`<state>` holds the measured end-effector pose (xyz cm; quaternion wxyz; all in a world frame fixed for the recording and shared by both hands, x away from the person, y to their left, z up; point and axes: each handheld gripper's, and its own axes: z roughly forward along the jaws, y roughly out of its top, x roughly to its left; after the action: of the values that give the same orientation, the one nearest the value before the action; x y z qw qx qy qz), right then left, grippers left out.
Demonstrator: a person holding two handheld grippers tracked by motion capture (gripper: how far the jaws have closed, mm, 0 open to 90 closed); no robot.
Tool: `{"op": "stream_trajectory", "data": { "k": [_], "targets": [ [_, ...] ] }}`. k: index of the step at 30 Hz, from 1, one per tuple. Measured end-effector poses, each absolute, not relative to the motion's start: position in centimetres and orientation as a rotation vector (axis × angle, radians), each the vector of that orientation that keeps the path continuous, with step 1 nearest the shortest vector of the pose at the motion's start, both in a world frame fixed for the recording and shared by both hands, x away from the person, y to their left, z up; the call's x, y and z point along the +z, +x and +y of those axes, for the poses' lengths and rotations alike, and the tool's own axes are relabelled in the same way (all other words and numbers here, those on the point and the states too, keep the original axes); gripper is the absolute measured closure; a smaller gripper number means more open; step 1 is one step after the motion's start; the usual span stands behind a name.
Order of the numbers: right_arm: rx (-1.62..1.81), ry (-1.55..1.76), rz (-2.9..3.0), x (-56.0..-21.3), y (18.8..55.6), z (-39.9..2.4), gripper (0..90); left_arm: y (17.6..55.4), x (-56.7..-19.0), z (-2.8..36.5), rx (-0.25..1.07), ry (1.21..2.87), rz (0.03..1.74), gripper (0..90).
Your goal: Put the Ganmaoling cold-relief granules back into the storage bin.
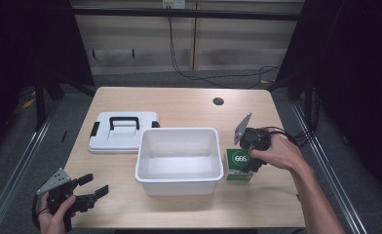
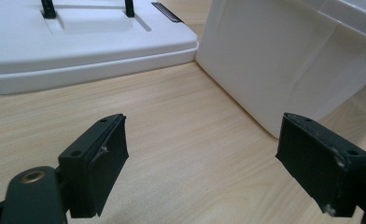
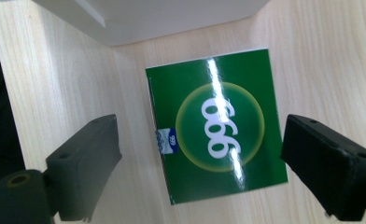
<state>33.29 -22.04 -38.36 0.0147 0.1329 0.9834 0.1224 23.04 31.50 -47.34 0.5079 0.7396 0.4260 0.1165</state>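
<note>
1. Green box [image 1: 239, 165]: one, seen in the high view just right of the single white bin [image 1: 179, 176], which is empty; one white lid [image 1: 123, 132] with a black handle lies left of the bin. The right gripper [image 1: 250, 153] hangs over the box.
2. Left gripper view: left gripper [image 2: 204, 163] spread wide over bare table [image 2: 181, 154], near the bin's corner [image 2: 284, 60].
3. Right gripper view: box [image 3: 216, 126] lies flat, glossy, with white digits in a yellow-ringed circle; right gripper [image 3: 200, 158] jaws wide, straddling it without contact.
</note>
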Motion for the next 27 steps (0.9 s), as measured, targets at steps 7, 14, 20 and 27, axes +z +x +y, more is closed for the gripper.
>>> {"op": "stream_trajectory", "data": {
  "k": [7, 14, 20, 27],
  "targets": [
    [0.329, 0.394, 3.056, -39.2, 33.8, -21.5, 8.8, 23.1, -47.4, 31.5, 0.278, 1.792, 1.024, 15.9],
    [0.248, 0.330, 3.086, -39.6, 34.1, -21.1, 8.8, 23.0, -47.4, 31.5, 0.280, 1.784, 1.026, 15.9],
    [0.167, 0.268, 3.081, -39.9, 34.2, -20.8, 8.8, 23.0, -47.4, 31.5, 0.277, 1.786, 1.024, 15.9],
    [0.118, 0.232, 3.090, -40.6, 34.5, -20.3, 9.0, 23.0, -47.4, 31.5, 0.278, 1.787, 1.024, 15.9]
  ]
}}
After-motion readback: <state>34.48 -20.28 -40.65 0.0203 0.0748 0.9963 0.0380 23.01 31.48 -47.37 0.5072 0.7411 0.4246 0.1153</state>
